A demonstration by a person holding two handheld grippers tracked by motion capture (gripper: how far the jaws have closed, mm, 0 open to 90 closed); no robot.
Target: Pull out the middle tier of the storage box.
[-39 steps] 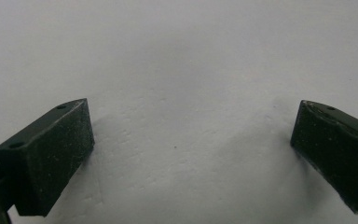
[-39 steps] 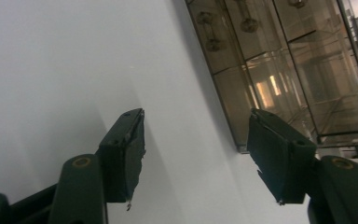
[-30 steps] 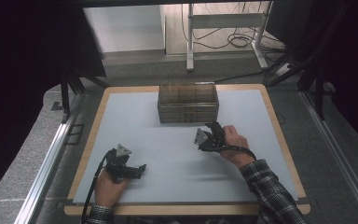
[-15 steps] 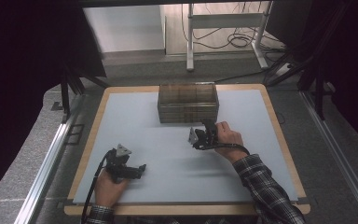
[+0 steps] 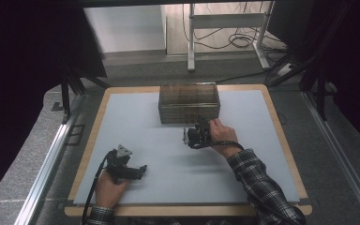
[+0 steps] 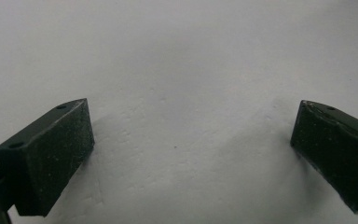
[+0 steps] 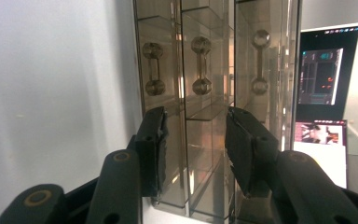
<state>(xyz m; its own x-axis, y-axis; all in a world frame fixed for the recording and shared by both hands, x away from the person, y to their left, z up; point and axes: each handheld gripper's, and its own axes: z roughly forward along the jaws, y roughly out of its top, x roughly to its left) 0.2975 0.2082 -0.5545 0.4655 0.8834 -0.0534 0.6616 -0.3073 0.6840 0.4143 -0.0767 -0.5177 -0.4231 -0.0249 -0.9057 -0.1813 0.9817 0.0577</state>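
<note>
A smoky see-through drawer box (image 5: 189,103) stands at the back middle of the white mat (image 5: 136,126). My right gripper (image 5: 200,125) is turned on its side just in front of the box, pointing at its front. In the right gripper view the box's drawer fronts (image 7: 205,28) run as upright strips, each with a dumbbell-shaped handle (image 7: 200,65). My right gripper (image 7: 193,149) is open, its jaws either side of one drawer front and short of the handle. My left gripper (image 5: 140,169) rests open on the mat at the front left, nothing between its jaws (image 6: 191,144).
The mat lies on a wooden board (image 5: 281,140) with a raised rim. A metal rail (image 5: 47,159) runs along the left side. Behind the board are a metal stand (image 5: 191,42) and floor cables (image 5: 234,42). A lit screen (image 7: 321,77) is beyond the box.
My right gripper has moved left and closer to the front of the drawer box. The left gripper has stayed where it was.
</note>
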